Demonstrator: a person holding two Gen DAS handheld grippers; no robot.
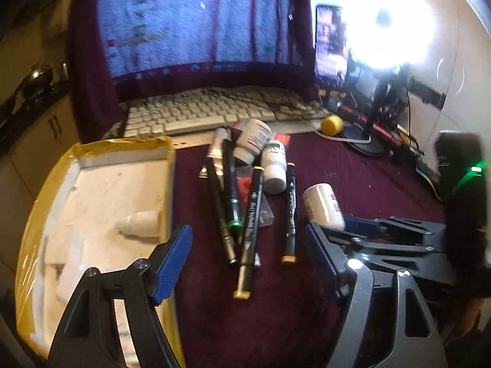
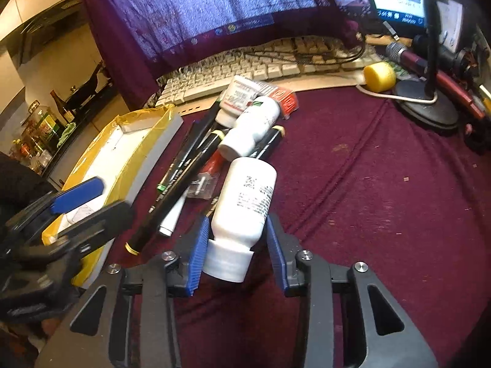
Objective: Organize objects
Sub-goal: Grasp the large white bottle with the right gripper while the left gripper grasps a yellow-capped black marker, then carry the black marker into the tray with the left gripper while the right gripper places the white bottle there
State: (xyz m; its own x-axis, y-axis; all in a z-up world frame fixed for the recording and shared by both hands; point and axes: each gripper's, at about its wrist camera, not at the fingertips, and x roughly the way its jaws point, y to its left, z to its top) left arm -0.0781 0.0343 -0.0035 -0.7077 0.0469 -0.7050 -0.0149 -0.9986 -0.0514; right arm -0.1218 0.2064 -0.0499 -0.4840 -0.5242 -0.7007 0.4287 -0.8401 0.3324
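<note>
The right gripper (image 2: 236, 245) has its blue fingers (image 2: 198, 250) on either side of a white bottle (image 2: 244, 207) lying on the maroon-clothed surface (image 2: 368, 199); the left pad looks to touch it, a sliver of gap shows on the right, so no firm hold yet. Squeezing squarely across the shoulder, above the cap, should keep it from slipping. The left gripper (image 1: 245, 257) hangs wide open and empty over the markers (image 1: 251, 214), beside the yellow-taped tray (image 1: 46, 190). The bottle's printed label is too blurred to read.
</note>
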